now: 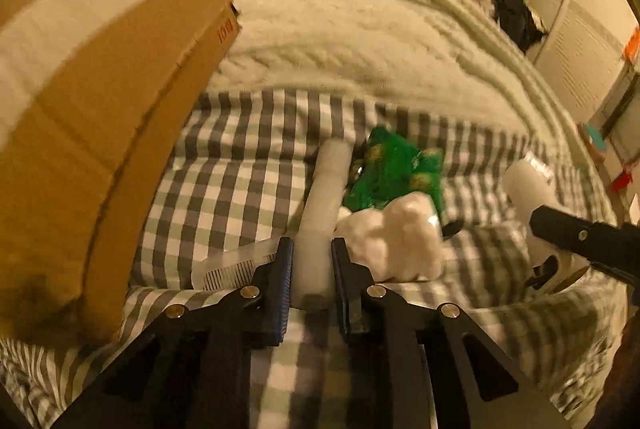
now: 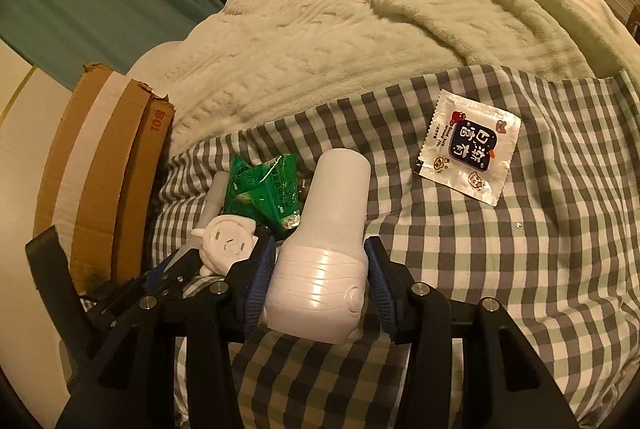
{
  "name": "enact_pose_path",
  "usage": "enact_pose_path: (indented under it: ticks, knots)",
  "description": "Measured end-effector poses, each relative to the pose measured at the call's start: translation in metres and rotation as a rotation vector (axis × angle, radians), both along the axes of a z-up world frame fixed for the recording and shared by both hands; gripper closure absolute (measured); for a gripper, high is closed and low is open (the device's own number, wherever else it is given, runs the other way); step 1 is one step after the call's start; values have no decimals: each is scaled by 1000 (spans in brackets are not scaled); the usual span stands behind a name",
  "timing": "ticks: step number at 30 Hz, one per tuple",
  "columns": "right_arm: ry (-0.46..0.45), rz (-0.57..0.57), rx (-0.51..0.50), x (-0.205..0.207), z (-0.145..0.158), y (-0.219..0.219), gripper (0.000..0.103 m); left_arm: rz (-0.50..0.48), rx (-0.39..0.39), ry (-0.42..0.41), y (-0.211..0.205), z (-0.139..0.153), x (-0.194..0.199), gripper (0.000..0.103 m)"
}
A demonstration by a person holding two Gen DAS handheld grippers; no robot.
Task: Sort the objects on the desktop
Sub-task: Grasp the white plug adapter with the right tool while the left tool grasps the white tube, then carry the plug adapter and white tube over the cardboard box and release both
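In the left wrist view my left gripper (image 1: 312, 253) is shut on a white tube (image 1: 324, 189) that lies lengthwise on the checked sheet (image 1: 240, 181). Right of the tube are a white plush toy (image 1: 396, 237) and a crumpled green packet (image 1: 396, 169). In the right wrist view my right gripper (image 2: 320, 245) is shut on a white ribbed bottle (image 2: 332, 229), its blue pads (image 2: 260, 281) against the bottle's sides. The plush toy (image 2: 224, 241), green packet (image 2: 264, 197) and tube (image 2: 218, 195) lie to its left. A white printed sachet (image 2: 468, 145) lies alone at the right.
A tall cardboard box (image 1: 100, 117) stands along the left, close to the tube. A thick cream blanket (image 2: 360, 29) is heaped behind the checked sheet. A flat clear pack with a barcode (image 1: 236, 265) lies by the left finger. A cabinet (image 1: 580, 29) stands far right.
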State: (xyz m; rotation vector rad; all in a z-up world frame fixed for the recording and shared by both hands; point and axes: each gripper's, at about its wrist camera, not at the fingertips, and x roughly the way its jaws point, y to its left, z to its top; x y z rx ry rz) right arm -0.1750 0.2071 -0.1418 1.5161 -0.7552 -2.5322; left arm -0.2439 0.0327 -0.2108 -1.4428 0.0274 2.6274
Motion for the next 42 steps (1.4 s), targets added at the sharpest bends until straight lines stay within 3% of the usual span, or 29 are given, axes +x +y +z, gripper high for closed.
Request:
enact_pose_path:
  ticks: [3,7,10,17,23,28,33,35,37,42]
  knots:
    - [26,-10,-6,5,14,3,58,-7,74,45,3,24,6,85]
    - [81,-10,-3,13,46,2,58,-35,108,141,7,66,16,85]
    - [123,0,12,22,72,-4,58,-31,164,148,0,92,23,85]
    - [203,14,32,56,134,-11,58,-23,210,246,-19,185,46,86]
    - [291,94,120,59,200,-44,60,15,205,289,-64,266,47,85]
    - [335,194,133,42,248,-91,60,77,23,343,-108,320,36,85]
    - [352,326,140,9,274,-165,60,140,-10,311,-159,324,12,85]
    - [350,372,108,-13,275,-198,60,166,10,300,-176,306,3,85]
    - [342,388,82,-29,270,-219,60,181,76,228,-191,278,-11,85]
    - [316,410,14,-71,245,-253,60,213,72,115,-213,213,-34,85]
